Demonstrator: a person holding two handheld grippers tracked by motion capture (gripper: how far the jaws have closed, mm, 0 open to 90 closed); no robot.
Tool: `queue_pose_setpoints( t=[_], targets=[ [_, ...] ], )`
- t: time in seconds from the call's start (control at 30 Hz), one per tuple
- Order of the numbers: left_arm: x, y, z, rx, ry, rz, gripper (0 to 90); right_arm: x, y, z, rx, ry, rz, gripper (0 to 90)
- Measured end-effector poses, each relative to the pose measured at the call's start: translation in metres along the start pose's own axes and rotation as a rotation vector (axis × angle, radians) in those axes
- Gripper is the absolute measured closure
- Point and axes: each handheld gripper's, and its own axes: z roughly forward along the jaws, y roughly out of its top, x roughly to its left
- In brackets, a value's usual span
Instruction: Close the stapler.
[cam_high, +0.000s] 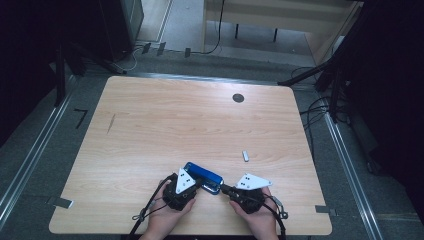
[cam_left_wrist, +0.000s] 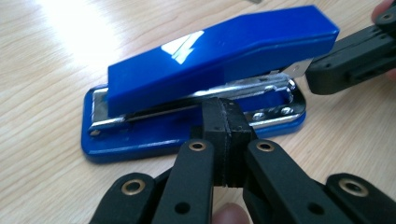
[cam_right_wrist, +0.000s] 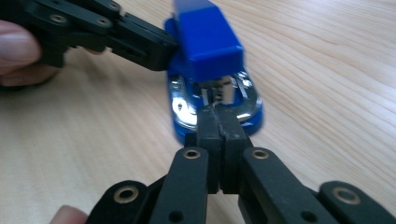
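A blue stapler (cam_high: 205, 176) (cam_left_wrist: 210, 51) (cam_right_wrist: 205, 42) lies flat on the wooden table (cam_high: 175, 125), close to the front edge. My left gripper (cam_high: 199, 186) (cam_left_wrist: 228, 109) is shut, and its joined tips rest against the stapler's long side at the metal rail above the base. From the other end, my right gripper (cam_high: 223, 189) (cam_right_wrist: 218, 116) is also shut, its tips meeting the chrome mouth at the stapler's front. Nothing sits between either pair of jaws. Each gripper view also shows the other gripper, the right gripper (cam_left_wrist: 327, 70) and the left gripper (cam_right_wrist: 149, 46), beside the stapler.
A small pale metal piece (cam_high: 245, 156) lies on the table to the right, beyond the stapler. Near the far edge is a dark round grommet (cam_high: 238, 98). Both hands rest at the table's front edge. Cables run across the floor to the right of the table.
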Motion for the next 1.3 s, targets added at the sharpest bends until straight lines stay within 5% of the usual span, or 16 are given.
queue_pose_setpoints(
  t=[0.27, 0.47, 1.3],
  targets=[
    [0.002, 0.002, 0.005, 0.021, -0.038, -0.020, 90.0, -0.003, 0.003, 0.000, -0.009, 0.007, 0.019, 90.0],
    [-0.001, 0.003, 0.005, 0.022, -0.012, 0.002, 90.0, -0.003, 0.004, -0.001, -0.018, 0.004, 0.020, 90.0],
    [0.000, 0.003, 0.005, 0.036, -0.029, -0.007, 90.0, 0.002, 0.014, -0.010, -0.097, 0.020, 0.023, 90.0]
  ],
)
